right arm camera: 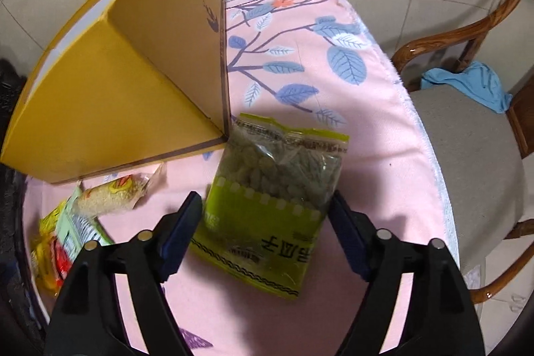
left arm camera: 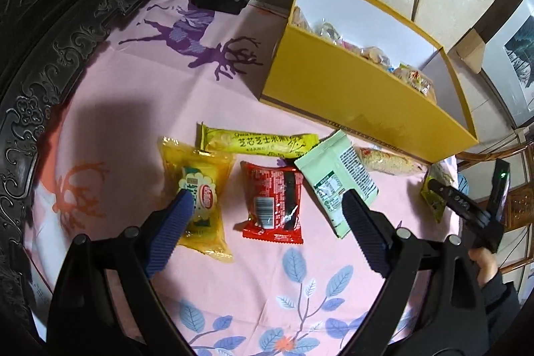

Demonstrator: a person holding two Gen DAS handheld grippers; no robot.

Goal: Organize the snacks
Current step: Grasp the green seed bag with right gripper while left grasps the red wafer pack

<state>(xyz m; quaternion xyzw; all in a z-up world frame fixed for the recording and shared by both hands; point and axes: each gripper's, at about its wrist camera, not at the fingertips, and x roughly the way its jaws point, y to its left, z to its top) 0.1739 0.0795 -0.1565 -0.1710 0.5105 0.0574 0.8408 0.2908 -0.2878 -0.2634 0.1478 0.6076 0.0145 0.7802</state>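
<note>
A: Layout? Biggest first.

B: Pink printed cloth (left arm camera: 140,109) covers the table. Yellow box (left arm camera: 350,89) stands open-topped at the far side, already part-filled with wrapped snacks, so it's the drop target. The loose packets lie in a rough row in front of it, presumably staged for sorting.

A: Which ones are left?

B: Green puffed-snack bag (right arm camera: 277,189) lies flat by the box corner. Pale green pack (left arm camera: 337,179) overlaps the end of the long yellow bar (left arm camera: 257,140). Then a red packet (left arm camera: 273,206), a yellow packet (left arm camera: 200,199), and a clear rice-cake wrapper (left arm camera: 387,160) close to the box wall.

A: Grippers?

B: Right gripper (right arm camera: 267,219) is spread wide, straddling the green bag, pads clear of both edges. Nothing grasped. Looks lined up for a pinch across the bag's width.

A: Left?

B: Left gripper (left arm camera: 267,219) also spread and empty, over the red packet. One pad overlaps the yellow packet in view; contact unclear through the fisheye.
</note>
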